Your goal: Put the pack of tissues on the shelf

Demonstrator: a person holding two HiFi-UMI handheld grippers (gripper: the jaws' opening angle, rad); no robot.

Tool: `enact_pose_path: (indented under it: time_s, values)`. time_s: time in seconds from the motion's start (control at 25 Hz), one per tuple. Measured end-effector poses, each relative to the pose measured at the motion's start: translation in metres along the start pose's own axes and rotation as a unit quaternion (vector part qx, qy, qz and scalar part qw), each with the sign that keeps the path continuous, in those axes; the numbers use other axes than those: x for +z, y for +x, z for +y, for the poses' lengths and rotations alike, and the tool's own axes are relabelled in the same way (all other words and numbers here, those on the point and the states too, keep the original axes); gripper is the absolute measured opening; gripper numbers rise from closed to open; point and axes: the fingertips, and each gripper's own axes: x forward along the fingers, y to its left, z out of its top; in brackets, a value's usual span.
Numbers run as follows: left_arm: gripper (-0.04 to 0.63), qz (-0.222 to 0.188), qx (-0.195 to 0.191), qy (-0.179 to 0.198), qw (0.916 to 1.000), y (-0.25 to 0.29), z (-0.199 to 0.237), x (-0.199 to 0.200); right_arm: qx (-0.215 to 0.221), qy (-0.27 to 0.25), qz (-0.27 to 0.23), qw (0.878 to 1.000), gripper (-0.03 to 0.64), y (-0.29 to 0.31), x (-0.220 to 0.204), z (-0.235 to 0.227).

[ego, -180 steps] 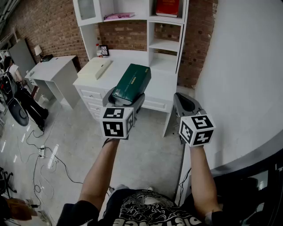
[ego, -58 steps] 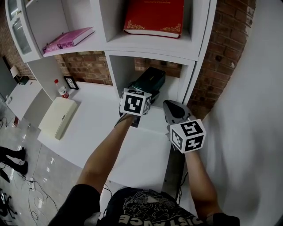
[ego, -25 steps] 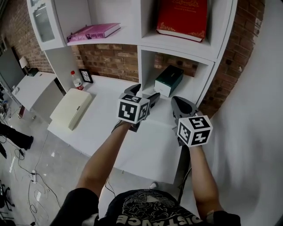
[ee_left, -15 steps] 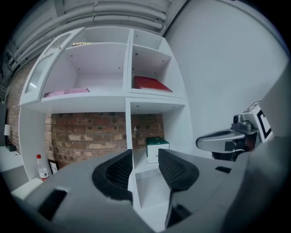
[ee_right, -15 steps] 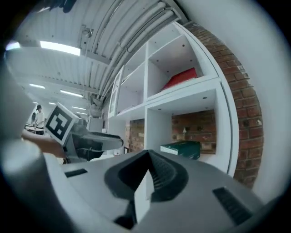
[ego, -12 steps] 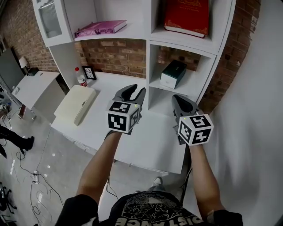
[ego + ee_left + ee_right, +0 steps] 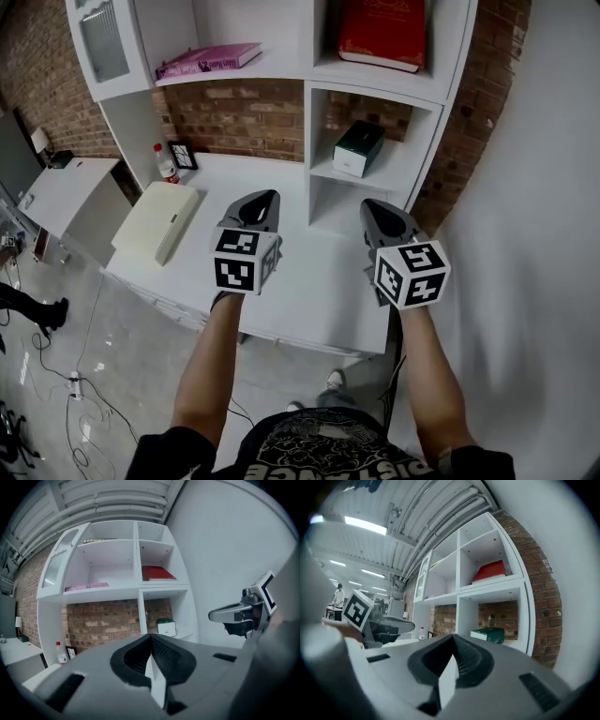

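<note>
Dark green on top and white on the end that faces out, the pack of tissues (image 7: 359,148) is a small oblong box. It lies flat on the shelf (image 7: 405,171), in the narrow right-hand compartment just above the tabletop (image 7: 314,272), turned a little askew with its white end towards the open front. Brick wall shows behind it. Nothing touches it, and both tools are well apart from it. From the left gripper view the pack (image 7: 166,626) shows a white face under a green lid; from the right gripper view it (image 7: 489,634) looks mostly green with a pale edge. Any print on it is too small to read.

The left hand-held gripper (image 7: 266,198) hovers over the tabletop with its jaws pressed together and nothing between them. The right hand-held gripper (image 7: 377,208) hangs beside it, jaws likewise closed and empty. Each carries a cube with black-and-white square markers.

One compartment up, a red book (image 7: 382,32) lies flat, with gold edging but no legible title. A pink book (image 7: 208,59) on the wider left shelf bears spine lettering too fine to make out.
</note>
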Motion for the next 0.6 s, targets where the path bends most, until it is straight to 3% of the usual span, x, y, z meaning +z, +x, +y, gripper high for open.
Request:
enact_pose_path:
  time_s: [0.28,0.6]
  values:
    - [0.008,0.014,-0.001,-0.020,0.9997,-0.0072,0.0014,-0.0116,-0.007,-0.009,0.002,1.000,0.003,-0.0077,0.0025,0.0020]
    - [0.008,0.018,-0.008,-0.016,0.9997,-0.0005,-0.0028,-0.0089,-0.008,-0.011,0.003,1.000,0.003,-0.0068,0.0037,0.0001]
